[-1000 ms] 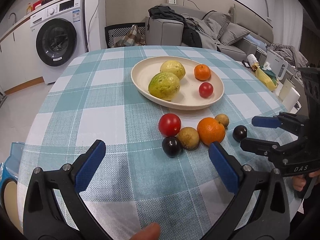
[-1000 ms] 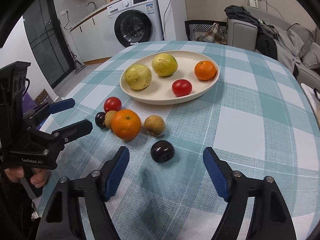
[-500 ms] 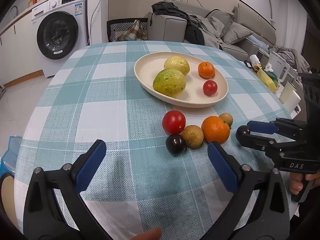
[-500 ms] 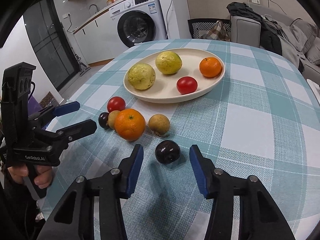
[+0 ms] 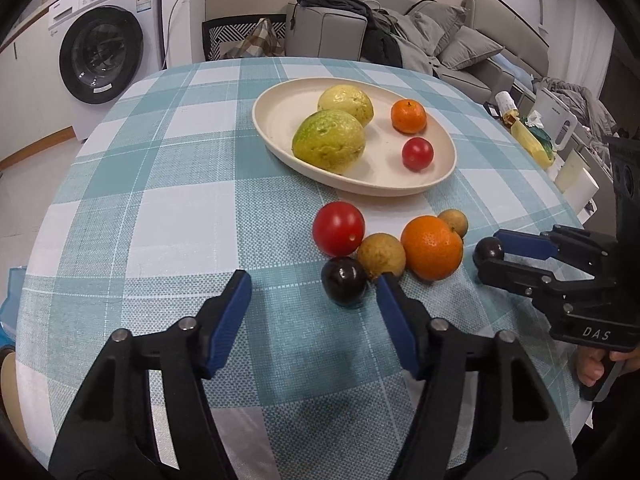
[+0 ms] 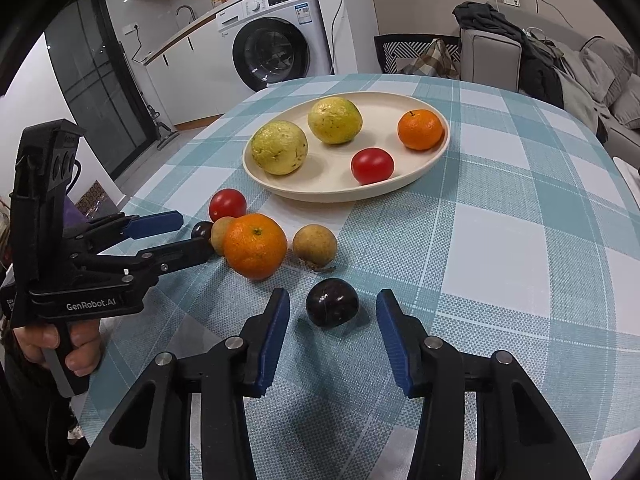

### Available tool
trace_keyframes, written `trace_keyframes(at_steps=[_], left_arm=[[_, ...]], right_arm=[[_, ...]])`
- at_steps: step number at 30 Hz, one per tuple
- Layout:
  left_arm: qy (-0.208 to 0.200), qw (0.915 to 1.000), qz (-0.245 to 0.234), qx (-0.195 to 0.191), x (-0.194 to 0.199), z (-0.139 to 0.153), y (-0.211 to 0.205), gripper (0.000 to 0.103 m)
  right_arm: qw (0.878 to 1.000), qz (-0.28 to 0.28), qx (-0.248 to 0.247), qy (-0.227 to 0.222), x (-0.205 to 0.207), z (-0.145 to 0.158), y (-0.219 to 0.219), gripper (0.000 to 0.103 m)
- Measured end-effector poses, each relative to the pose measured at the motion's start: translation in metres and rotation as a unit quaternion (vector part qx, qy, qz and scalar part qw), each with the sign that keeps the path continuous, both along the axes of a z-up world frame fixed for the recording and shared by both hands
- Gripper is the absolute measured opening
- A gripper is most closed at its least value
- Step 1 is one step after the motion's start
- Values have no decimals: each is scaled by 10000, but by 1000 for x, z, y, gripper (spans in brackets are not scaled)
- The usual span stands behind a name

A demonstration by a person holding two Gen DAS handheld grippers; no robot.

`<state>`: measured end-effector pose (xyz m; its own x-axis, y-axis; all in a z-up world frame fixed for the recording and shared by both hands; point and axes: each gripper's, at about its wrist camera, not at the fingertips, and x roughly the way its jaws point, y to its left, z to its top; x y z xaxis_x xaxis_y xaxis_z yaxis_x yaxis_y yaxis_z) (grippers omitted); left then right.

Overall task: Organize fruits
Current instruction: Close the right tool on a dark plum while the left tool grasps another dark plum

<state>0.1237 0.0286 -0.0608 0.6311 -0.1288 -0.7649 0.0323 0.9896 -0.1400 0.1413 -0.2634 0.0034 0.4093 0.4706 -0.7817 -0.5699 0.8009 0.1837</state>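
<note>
Closing our left gripper (image 5: 314, 292) on nothing, right gripper (image 6: 333, 307) narrowly bracketing a dark plum (image 6: 332, 308), we face the plate (image 6: 424, 168) holding four fruits.

**Two readable brand marks, both on gripper bodies**

In the right wrist view, at the lower left of the frame, white lettering reads "GenRobot.AI" on the black body of the left gripper (image 6: 202, 236), just above the hand (image 6: 60, 344) that grips its handle. In the left wrist view, at the right edge of the frame, the letters "DAS" stand on the black body of the right gripper (image 5: 490, 254). Labels on the washing machine (image 6: 276, 44) are too small to read.
</note>
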Motion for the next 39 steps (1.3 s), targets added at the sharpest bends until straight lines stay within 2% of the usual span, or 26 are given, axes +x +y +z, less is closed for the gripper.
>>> trace_keyframes(at_steps=[5, 17, 18, 20, 22, 29, 33, 39], left_arm=[[10, 10000, -18, -80, 1, 0, 1, 50], [11, 9997, -141, -217, 2, 0, 1, 36], [6, 9996, -164, -231, 1, 0, 1, 34], [-5, 9992, -258, -311, 1, 1, -1, 24], [12, 9989, -307, -364, 1, 0, -2, 21], [-18, 9984, -306, -465, 0, 1, 1, 20], [-86, 9985, -302, -457, -2, 2, 1, 20], [-175, 9983, -314, -457, -4, 7, 2, 20]], right_arm=[[10000, 0, 7, -39, 0, 1, 0, 44], [10000, 31, -32, -51, -1, 0, 1, 41], [10000, 29, -38, -54, -1, 0, 1, 40], [10000, 29, -43, -55, -1, 0, 2, 40], [10000, 32, -47, -55, -1, -1, 2, 39], [9999, -6, -85, -62, 0, -2, 1, 34], [9999, 19, -72, -82, 0, -2, 2, 28], [9999, 26, -69, -143, -1, 0, 2, 27]])
